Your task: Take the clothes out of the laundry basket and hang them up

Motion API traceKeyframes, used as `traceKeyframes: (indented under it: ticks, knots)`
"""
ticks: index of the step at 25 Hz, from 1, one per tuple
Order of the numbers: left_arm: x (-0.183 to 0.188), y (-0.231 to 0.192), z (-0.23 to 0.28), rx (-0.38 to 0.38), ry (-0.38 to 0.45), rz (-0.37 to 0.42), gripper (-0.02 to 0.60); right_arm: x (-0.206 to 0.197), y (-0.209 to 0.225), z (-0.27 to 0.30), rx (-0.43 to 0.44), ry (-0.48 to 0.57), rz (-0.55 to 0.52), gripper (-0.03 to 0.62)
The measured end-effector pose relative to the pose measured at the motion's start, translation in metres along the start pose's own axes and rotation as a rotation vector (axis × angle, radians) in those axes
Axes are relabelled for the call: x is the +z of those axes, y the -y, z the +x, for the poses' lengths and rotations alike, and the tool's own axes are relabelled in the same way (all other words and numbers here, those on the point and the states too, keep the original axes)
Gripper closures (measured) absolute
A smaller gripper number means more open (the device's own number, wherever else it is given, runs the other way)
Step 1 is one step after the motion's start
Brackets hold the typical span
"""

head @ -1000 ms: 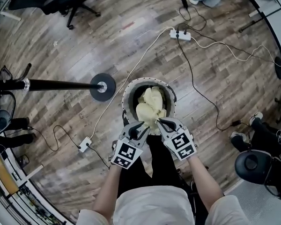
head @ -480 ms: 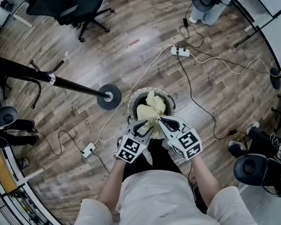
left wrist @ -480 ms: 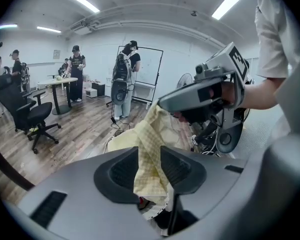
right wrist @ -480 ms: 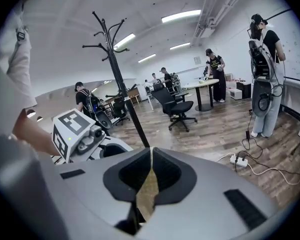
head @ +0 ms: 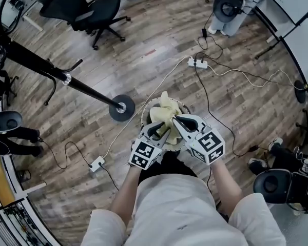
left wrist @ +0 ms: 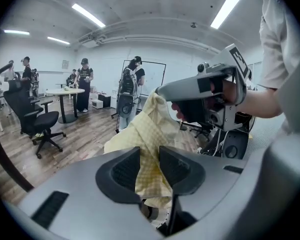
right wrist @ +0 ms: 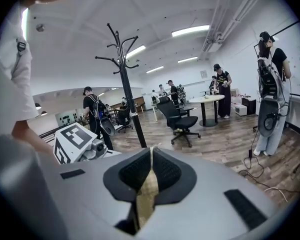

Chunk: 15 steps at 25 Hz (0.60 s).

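Over basket (head: pixel 144 118): garment (head: pixel 163 110) clamped by R gripper (head: pixel 177 120); L gripper (head: pixel 156 129) jaws just opened, it hangs loose between; regrip advised further out.

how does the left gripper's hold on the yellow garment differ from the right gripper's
The left gripper has its jaws apart, having just been opening, while the right gripper has its jaws together. The yellow garment hangs loosely through the left gripper's gap, but the right gripper pinches it tight. The left gripper has a thick bunch of cloth between its jaws, the right gripper only a thin fold. Both have the same garment between their jaws, above the laundry basket.
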<state>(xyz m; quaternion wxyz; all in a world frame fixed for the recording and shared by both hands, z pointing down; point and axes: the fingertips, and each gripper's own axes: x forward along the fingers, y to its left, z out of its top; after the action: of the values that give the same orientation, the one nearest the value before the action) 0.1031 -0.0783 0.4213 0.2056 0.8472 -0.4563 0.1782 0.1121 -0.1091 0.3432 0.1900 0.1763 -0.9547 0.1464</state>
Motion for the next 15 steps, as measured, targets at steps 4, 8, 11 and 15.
traceKeyframes:
  ticks: [4,8,11,15]
  knots:
    - [0.016,0.002,-0.005,0.042,0.043,0.006,0.49,0.017,-0.007,-0.008,0.012,0.034,-0.025,0.576]
    - [0.029,0.0,-0.015,0.08,0.075,0.005,0.532,0.028,-0.009,-0.014,0.015,0.055,-0.071,0.576]
    - [0.041,-0.01,-0.028,0.108,0.112,-0.016,0.546,0.035,-0.004,-0.018,0.014,0.069,-0.086,0.576]
    - [0.059,-0.03,-0.051,0.157,0.152,-0.041,0.552,0.043,-0.001,-0.023,0.002,0.089,-0.091,0.576]
